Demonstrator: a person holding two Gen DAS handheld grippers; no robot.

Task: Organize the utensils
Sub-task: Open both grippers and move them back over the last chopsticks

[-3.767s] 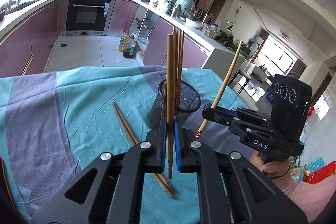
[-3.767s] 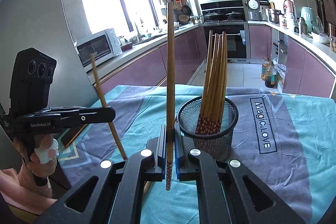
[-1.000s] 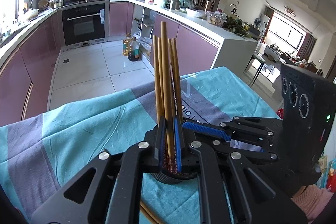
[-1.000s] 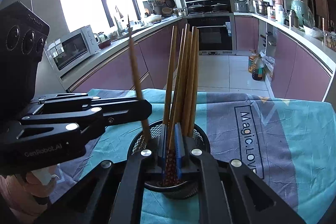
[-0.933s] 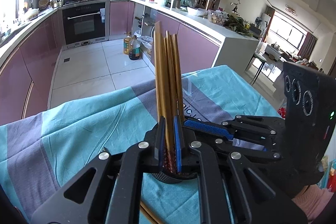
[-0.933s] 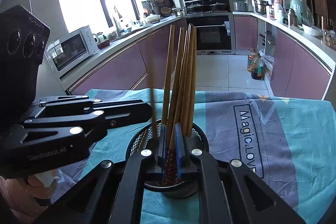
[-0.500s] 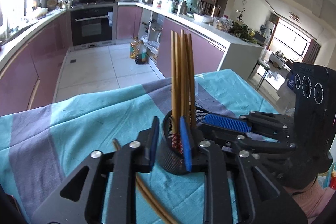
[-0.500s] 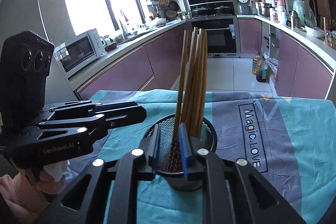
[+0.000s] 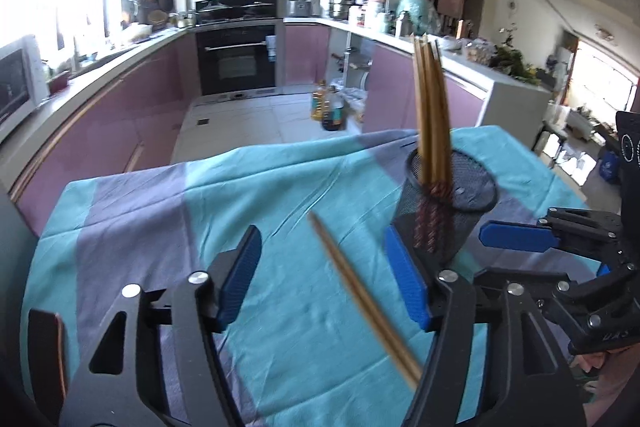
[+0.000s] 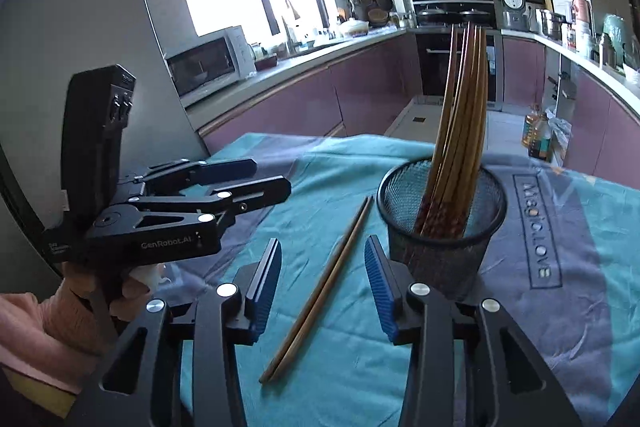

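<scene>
Both grippers have let go and their jaws are opening with nothing pinched in either one.

Left wrist view: the left gripper (image 9: 326, 275), black frame with blue ribbed pads, fills the bottom of the frame, pads spread wide. A pair of loose brown wooden chopsticks (image 9: 362, 301) lies on the teal and purple-grey striped tablecloth (image 9: 200, 211), running diagonally from the centre of the frame down to the lower right. They sit in the gap between the pads as seen from the camera, but no pad touches them. They look blurry here, so I can't tell the two sticks apart. The black wire-mesh cup (image 9: 450, 203) stands right of centre, just past the right-hand pad, with a bundle of brown wooden chopsticks (image 9: 430, 107) standing upright in it, patterned ends down. The other gripper pokes in from the right edge.

Right wrist view: the right gripper (image 10: 322, 287) sits at bottom centre, pads apart, less wide than the other one. Here the loose pair (image 10: 320, 297) is sharp: two sticks side by side, lying flat on the cloth, running from lower centre up toward the cup's left side, again between the pads but untouched. The mesh cup (image 10: 442, 223) is right of centre, close to the right-hand pad, with its bundle (image 10: 460, 115) leaning slightly. The left gripper (image 10: 262, 177) hovers at the left edge, held by a hand (image 10: 132, 285) with a pink sleeve (image 10: 40, 339).
</scene>
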